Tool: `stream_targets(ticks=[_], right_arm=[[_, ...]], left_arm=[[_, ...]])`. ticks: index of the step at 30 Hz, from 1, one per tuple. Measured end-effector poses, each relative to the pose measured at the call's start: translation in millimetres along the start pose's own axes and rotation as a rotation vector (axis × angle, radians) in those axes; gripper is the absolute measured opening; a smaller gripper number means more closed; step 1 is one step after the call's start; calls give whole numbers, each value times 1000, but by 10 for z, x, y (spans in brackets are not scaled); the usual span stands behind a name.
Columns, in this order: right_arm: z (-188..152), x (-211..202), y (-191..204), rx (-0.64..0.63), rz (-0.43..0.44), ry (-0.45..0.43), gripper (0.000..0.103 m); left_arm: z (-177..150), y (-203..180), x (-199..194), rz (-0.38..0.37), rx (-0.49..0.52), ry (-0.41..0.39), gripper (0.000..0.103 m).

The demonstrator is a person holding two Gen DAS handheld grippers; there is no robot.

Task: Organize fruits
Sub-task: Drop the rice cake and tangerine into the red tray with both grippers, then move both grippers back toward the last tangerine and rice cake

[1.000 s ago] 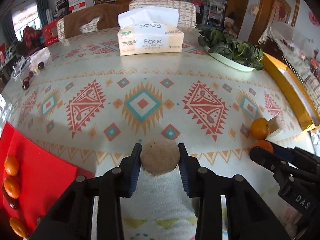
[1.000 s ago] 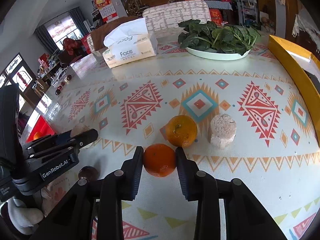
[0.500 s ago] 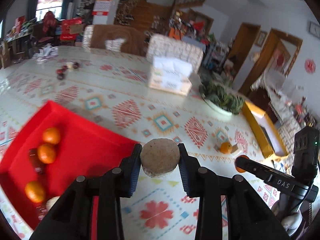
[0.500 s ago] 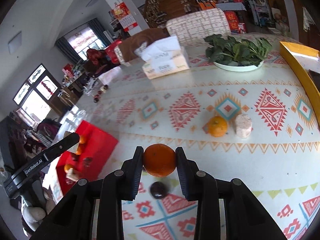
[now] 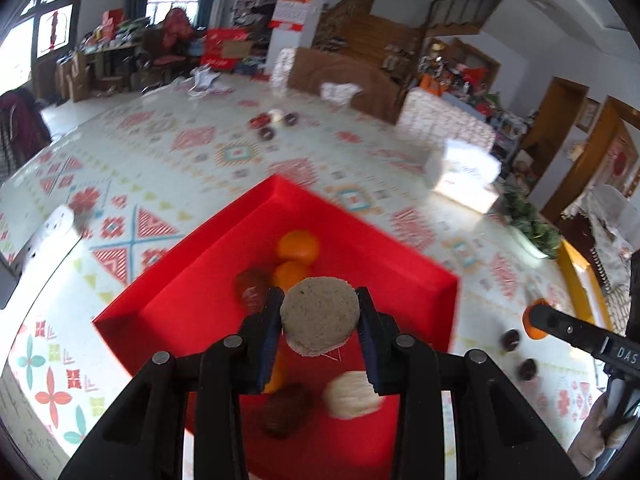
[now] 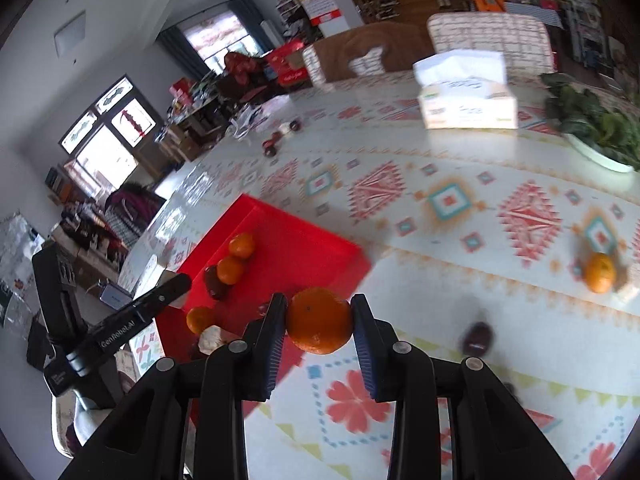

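Note:
My left gripper (image 5: 319,322) is shut on a round beige cake (image 5: 319,320) and holds it above the red tray (image 5: 224,272). The tray holds oranges (image 5: 298,245), dark round fruits (image 5: 286,410) and a white cake (image 5: 351,395). My right gripper (image 6: 319,326) is shut on an orange (image 6: 319,320), held above the table just right of the red tray (image 6: 304,248). It also shows at the right edge of the left wrist view (image 5: 538,322). The left gripper shows at the left of the right wrist view (image 6: 176,284).
On the patterned tablecloth lie a loose orange (image 6: 599,272) beside a pale cake (image 6: 630,280), dark fruits (image 6: 478,338) near the tray, and more small fruits far back (image 6: 280,138). A tissue box (image 6: 466,98), a plate of greens (image 6: 596,128) and a yellow box (image 5: 580,280) stand beyond.
Both grippers have swung left with their loads. The left one now holds the beige cake over the red tray; the right one has carried the orange closer to the tray's right edge.

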State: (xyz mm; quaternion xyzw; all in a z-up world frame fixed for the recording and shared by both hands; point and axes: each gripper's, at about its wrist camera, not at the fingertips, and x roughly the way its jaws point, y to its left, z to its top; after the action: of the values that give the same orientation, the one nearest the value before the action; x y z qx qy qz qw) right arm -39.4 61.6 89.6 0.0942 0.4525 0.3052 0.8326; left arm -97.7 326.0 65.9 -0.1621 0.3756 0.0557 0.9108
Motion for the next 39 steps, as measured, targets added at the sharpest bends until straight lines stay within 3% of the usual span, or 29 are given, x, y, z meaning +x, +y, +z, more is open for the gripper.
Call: stream_targets(ticks=[3, 9, 11, 14, 16, 19, 24, 27, 34, 39], right_arm=[[63, 325, 153, -17, 0, 44, 36], [141, 809, 321, -47, -25, 104, 36], [158, 914, 355, -57, -28, 114, 37], [184, 971, 405, -63, -27, 114, 41], [188, 922, 437, -72, -34, 92, 49], [132, 838, 515, -106, -57, 84, 51], [-252, 741, 878, -315, -170, 109, 51], [-536, 803, 1082, -449, -280, 132, 51], [-952, 858, 1365, -734, -515, 84, 52], [-923, 775, 1194, -700, -551, 91, 57]], left_arm=[[-29, 157, 57, 19, -15, 9, 35], [-31, 282, 81, -18, -31, 11, 37], [-30, 306, 72, -30, -40, 5, 45], [-48, 341, 12, -53, -67, -11, 54], [-59, 357, -36, -65, -78, -24, 55], [-69, 377, -116, -73, -102, -43, 56], [-119, 500, -332, -83, -181, -106, 63], [-152, 535, -446, -77, -207, -135, 65], [-242, 457, -668, -82, -212, -162, 71], [-272, 364, -826, -96, -204, -185, 73]])
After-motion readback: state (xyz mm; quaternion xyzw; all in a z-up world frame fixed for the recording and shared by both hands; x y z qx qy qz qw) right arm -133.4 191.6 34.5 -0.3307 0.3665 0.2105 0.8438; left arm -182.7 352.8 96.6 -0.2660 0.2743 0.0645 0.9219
